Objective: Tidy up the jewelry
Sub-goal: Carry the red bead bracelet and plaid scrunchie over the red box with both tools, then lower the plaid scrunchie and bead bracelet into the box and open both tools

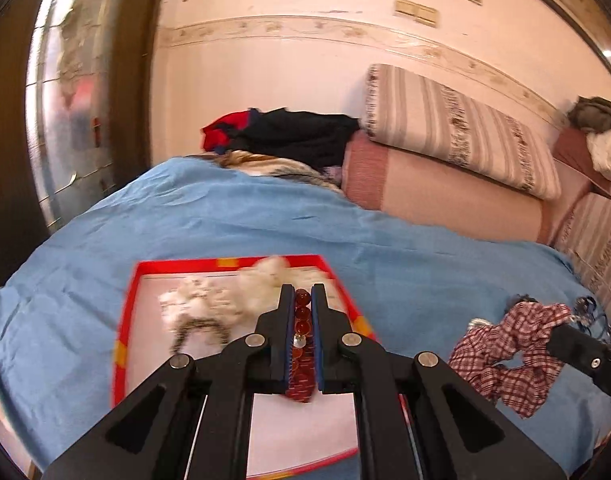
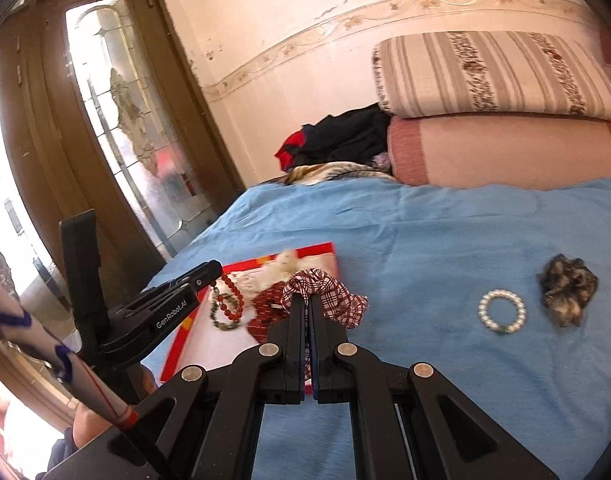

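Closest in, the left gripper (image 1: 302, 300) has its fingers clamped on a red bead bracelet (image 1: 301, 312) over the red tray (image 2: 177, 344), where white pieces (image 1: 225, 300) already lie. Right of the tray, the right gripper (image 2: 306, 300) pinches a checked scrunchie (image 2: 325, 290). Farther right on the bed (image 2: 425, 240), a pearl bracelet (image 2: 501, 312) and brown scrunchie (image 2: 567, 294) remain.

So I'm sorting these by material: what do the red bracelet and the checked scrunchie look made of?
Red bracelet: round, glossy, see-through beads, likely glass or resin. Checked scrunchie: matte woven fabric, gathered in soft folds, held in the shut right gripper.
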A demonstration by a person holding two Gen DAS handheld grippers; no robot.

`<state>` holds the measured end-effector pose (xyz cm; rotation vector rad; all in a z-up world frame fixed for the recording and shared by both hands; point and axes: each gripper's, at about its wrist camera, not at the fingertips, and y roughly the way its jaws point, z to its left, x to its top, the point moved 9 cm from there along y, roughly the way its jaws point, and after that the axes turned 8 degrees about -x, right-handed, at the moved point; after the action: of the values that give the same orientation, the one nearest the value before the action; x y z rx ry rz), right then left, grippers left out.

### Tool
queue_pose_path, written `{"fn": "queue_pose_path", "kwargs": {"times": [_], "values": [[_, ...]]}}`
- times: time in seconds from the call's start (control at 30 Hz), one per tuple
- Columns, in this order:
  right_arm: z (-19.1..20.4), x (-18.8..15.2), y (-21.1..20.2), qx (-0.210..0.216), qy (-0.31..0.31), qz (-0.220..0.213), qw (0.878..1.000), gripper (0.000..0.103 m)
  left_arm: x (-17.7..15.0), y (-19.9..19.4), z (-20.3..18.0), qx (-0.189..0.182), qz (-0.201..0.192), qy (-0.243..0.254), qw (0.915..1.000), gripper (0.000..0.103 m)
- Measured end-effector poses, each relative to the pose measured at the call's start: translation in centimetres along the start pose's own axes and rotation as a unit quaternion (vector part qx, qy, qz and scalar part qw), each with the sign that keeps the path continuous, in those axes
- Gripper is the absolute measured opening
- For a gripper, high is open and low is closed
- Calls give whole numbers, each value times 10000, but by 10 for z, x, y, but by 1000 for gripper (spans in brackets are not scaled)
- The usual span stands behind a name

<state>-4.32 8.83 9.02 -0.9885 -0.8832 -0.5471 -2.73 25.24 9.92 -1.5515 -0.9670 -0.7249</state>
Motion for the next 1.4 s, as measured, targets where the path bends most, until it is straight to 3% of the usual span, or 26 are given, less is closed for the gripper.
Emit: {"fn": "queue_pose_path", "kwargs": {"times": [0.3, 0.6, 1.0, 1.4], "values": [[34, 9, 8, 455, -93, 64, 9989, 2, -11, -26, 70, 648, 28, -405, 9971, 8], [69, 1, 37, 872, -127, 266, 9958, 2, -31, -24, 99, 835, 301, -576, 9944, 8], [87, -30, 93, 992, -97, 812, 9917, 2, -56, 11, 99, 743, 880, -618, 9914, 8], [63, -54, 124, 695, -43, 1140, 9910, 2, -65, 27, 94, 780, 1112, -551, 9892, 8]]}}
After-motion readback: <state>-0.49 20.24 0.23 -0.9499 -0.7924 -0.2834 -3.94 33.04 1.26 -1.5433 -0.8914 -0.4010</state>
